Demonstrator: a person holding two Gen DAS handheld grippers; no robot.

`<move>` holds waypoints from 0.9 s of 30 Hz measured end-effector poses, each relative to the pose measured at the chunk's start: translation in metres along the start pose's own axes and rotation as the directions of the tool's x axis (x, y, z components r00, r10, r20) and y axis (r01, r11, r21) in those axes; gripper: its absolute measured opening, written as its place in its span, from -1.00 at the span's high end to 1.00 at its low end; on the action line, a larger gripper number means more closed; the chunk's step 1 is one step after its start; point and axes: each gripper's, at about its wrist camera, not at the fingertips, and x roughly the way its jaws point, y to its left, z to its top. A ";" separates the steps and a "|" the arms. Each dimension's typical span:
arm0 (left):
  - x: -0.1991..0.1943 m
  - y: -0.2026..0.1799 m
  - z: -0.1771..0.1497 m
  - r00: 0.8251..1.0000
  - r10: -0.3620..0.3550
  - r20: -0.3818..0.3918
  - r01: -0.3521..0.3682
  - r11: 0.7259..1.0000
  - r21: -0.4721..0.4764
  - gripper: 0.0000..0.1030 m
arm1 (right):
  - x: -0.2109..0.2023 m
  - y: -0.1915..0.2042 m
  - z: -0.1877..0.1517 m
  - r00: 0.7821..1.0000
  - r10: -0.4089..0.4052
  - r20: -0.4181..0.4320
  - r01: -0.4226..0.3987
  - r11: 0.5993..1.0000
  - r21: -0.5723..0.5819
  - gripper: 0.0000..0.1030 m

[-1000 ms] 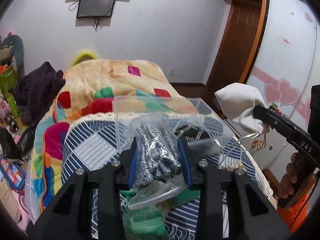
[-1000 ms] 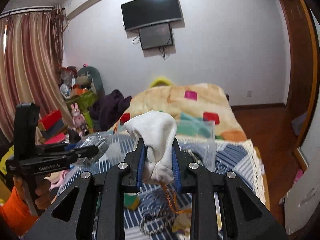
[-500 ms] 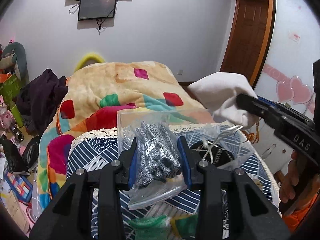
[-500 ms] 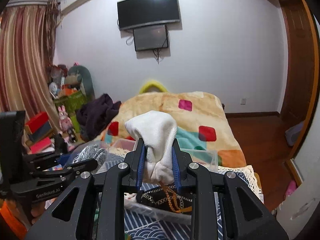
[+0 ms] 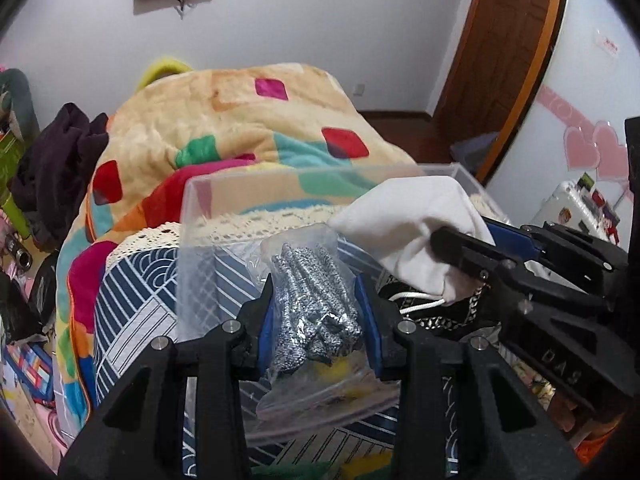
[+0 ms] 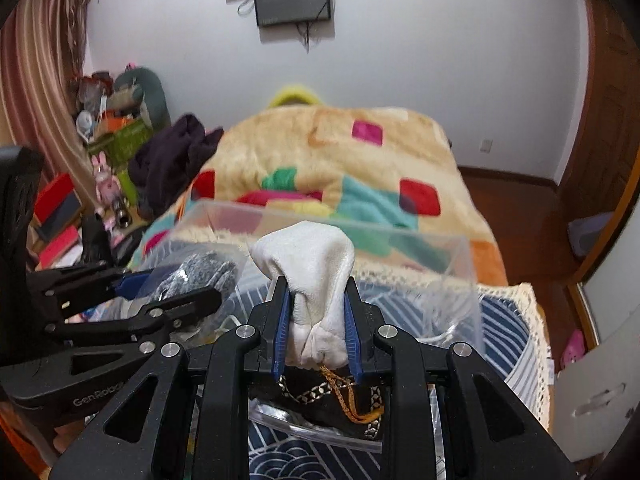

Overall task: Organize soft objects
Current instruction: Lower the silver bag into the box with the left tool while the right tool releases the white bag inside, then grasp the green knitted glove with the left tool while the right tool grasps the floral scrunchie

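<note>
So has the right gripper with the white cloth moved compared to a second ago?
Yes. The right gripper, shut on the white cloth, has moved forward toward the clear plastic bin, which now sits just ahead and below.

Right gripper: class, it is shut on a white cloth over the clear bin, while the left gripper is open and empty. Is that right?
Not quite. The left gripper is not open and empty: the left wrist view shows its jaws shut on a clear bag of grey knit. The rest stands: the right gripper clamps the white cloth over the clear bin.

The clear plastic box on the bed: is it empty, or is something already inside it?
Not empty. A black item with a chain lies inside the clear box.
</note>
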 end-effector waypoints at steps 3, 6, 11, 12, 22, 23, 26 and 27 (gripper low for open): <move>0.005 -0.004 -0.002 1.000 0.022 -0.007 -0.021 0.999 0.025 0.28 | 0.003 0.002 -0.004 1.000 -0.004 -0.021 0.003 1.000 -0.024 0.56; 0.007 -0.008 -0.003 0.999 0.047 -0.005 -0.047 0.998 0.041 0.28 | 0.007 0.005 -0.005 0.999 -0.017 -0.041 0.015 0.998 -0.054 0.54; 0.004 -0.005 -0.003 0.999 0.040 -0.004 -0.039 0.999 0.033 0.20 | 0.014 0.004 -0.008 0.996 -0.037 -0.086 0.031 0.998 -0.062 0.51; 0.002 -0.004 -0.003 0.999 0.039 0.001 -0.039 0.999 0.029 0.20 | 0.015 0.004 -0.008 0.995 -0.035 -0.091 0.030 0.998 -0.059 0.48; -0.038 0.001 -0.008 0.995 0.025 0.096 -0.028 0.999 0.027 0.00 | -0.019 -0.001 -0.004 0.999 -0.032 0.010 0.032 0.999 -0.033 -0.13; -0.045 0.000 -0.009 0.994 0.027 0.109 -0.030 0.999 0.030 -0.01 | -0.026 -0.001 -0.003 0.999 -0.026 0.029 0.027 0.999 -0.031 -0.14; -0.065 0.000 -0.013 0.988 0.026 0.152 -0.031 0.999 0.031 -0.14 | -0.045 -0.001 -0.002 0.997 -0.009 0.081 0.011 1.000 -0.029 -0.24; -0.072 0.001 -0.015 0.985 0.025 0.169 -0.030 0.999 0.028 -0.24 | -0.055 -0.001 -0.002 0.994 -0.002 0.108 0.005 1.000 -0.029 -0.33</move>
